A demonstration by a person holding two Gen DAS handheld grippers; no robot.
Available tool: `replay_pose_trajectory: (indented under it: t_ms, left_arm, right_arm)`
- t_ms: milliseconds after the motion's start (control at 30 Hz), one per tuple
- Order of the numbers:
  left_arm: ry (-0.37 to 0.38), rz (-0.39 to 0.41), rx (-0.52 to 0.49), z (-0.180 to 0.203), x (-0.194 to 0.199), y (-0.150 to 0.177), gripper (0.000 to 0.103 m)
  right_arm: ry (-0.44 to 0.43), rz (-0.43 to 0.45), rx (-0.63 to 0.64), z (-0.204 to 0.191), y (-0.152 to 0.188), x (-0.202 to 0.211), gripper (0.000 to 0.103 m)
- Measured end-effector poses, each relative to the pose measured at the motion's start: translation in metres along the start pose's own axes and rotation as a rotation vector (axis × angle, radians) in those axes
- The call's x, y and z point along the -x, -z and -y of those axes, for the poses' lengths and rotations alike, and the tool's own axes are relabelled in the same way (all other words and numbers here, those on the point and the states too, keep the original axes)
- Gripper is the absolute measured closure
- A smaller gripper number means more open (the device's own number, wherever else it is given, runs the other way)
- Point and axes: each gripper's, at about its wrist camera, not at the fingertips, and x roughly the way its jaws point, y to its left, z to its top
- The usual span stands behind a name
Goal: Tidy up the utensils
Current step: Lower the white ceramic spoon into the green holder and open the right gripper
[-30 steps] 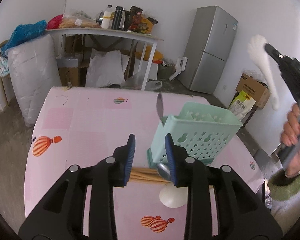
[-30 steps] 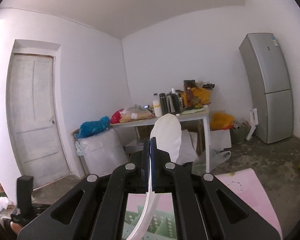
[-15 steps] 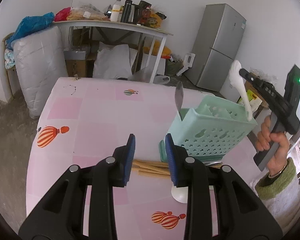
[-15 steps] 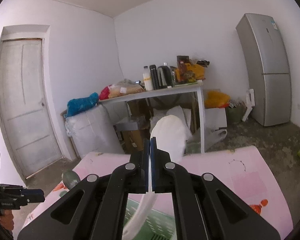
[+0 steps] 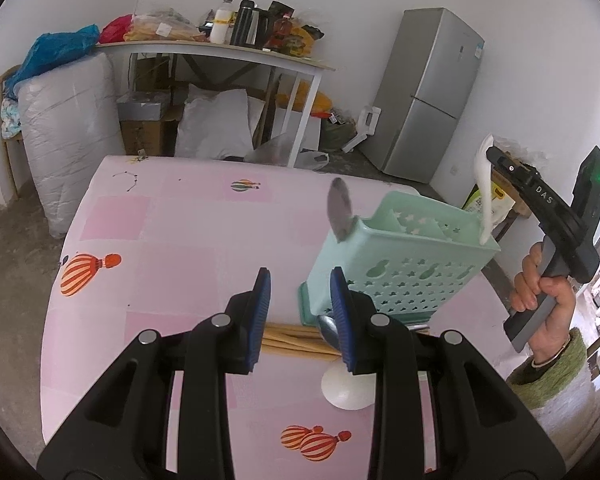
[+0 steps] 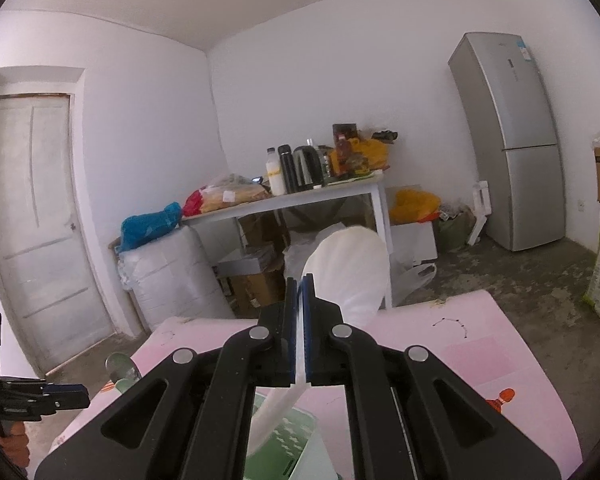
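right gripper [image 5: 496, 156] marked "DAS", fingers pinching white spoon [image 5: 485, 200]

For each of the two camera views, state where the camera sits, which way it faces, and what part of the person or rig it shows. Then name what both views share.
Left wrist: on the left gripper, looking down over the pink table at the green caddy; shows its open fingers and the hand holding the right gripper.
Right wrist: on the right gripper, facing nearly level across the room; shows its fingers shut on the white spoon.
Shared: spoon, caddy, table, fridge.
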Motion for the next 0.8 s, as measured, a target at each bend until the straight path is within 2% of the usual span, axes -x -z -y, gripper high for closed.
replay_pose_trajectory:
  t_ms: [133,300,667,767,800]
  left_arm:
    - [0.012,-0.005,-0.009,0.005,-0.004,0.001,0.074]
    - [0.023,-0.011,-0.009,0.008,-0.009,0.002,0.074]
    - [0.012,-0.023,0.004,0.001,-0.012,0.004,0.074]
    - [0.013,-0.023,0.006,0.0,-0.012,0.005,0.074]
    - [0.014,-0.022,0.006,0.0,-0.012,0.005,0.074]
  right_arm:
    - [0.054,0.027,0.056,-0.008,0.004,0.005,0.1]
    - [0.075,0.022,0.087,-0.012,0.011,0.01,0.1]
    - [0.062,-0.017,-0.025,0.005,0.025,0.048,0.1]
    - [0.035,-0.03,-0.107,0.02,0.019,0.055,0.094]
    - [0.02,-0.029,-0.144,0.026,0.016,0.056,0.079]
